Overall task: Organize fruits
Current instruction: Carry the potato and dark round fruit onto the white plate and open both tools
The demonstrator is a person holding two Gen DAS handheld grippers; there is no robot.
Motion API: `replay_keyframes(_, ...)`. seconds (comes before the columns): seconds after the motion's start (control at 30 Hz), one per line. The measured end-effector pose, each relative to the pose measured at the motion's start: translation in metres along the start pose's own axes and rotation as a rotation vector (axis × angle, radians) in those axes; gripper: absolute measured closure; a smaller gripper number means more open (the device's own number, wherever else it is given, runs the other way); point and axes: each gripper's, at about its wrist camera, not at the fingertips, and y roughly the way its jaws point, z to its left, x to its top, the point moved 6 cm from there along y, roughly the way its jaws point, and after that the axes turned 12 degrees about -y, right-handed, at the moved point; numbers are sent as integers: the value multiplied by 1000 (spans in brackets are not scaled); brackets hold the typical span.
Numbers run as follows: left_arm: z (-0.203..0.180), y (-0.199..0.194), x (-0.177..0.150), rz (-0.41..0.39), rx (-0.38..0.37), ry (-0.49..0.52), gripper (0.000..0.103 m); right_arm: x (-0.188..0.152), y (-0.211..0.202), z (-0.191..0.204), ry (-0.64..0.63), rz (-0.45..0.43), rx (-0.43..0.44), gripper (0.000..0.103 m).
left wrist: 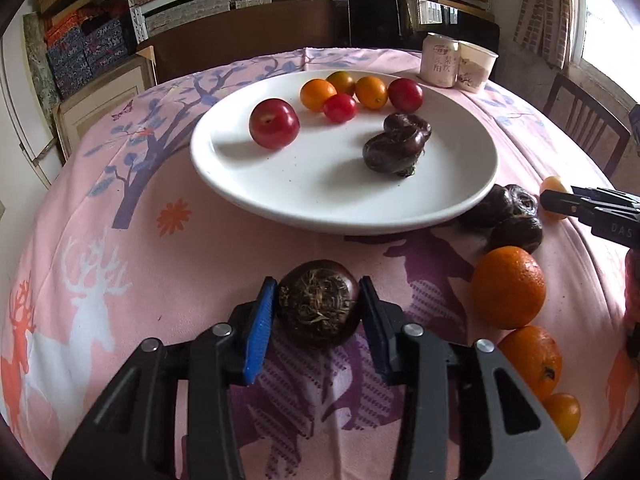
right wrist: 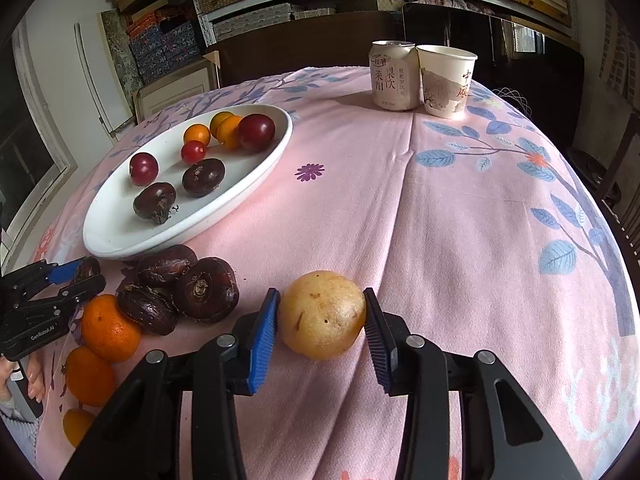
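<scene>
pink printed tablecloth (right wrist: 460, 208) covers the whole work surface. white plate (left wrist: 320, 200) sits on it, left of centre in the right wrist view, holding two dark water chestnuts (left wrist: 396, 146), two red plums (left wrist: 274, 123), one small red fruit (left wrist: 340, 108) and three small orange fruits (left wrist: 318, 95) grouped along its far side. drink can (right wrist: 394, 76) and paper cup (right wrist: 446, 80) stand upright, touching, at the far edge of the cloth, well apart from the plate. left gripper (left wrist: 318, 308): jaws partly closed, blue pads pressed on both sides of a dark water chestnut (left wrist: 318, 308), rooty end facing the camera, just short of the plate's near rim (whether it is lifted off the cloth cannot be told). right gripper (right wrist: 322, 316): jaws partly closed, pads touching both sides of a pale yellow round fruit (right wrist: 322, 316) with brown specks, out on the bare cloth to the right of the plate. loose pile of three more chestnuts (right wrist: 180, 288) lies on the cloth just beside the plate's near rim, between the two grippers. two oranges (right wrist: 108, 328) sit just next to that pile, one touching the other, with a smaller orange fruit (right wrist: 76, 426) below them. small purple flower print (right wrist: 309, 171) on the cloth near the plate's right rim.
</scene>
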Motion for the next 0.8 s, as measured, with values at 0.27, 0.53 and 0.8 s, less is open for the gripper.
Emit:
replay_keyframes(0.27,-10,-29,-3,-83,-10,16,62,1,-18,0,9,-64,16,61)
replay_keyframes(0.53,-3,-54,38,-160,-36,-47,62,28,-45,7,78,-204,119,61)
replay_keyframes(0.8,-7,-9,75,-119,-33,-70,60,83,-5,54,-16,-162,163,61)
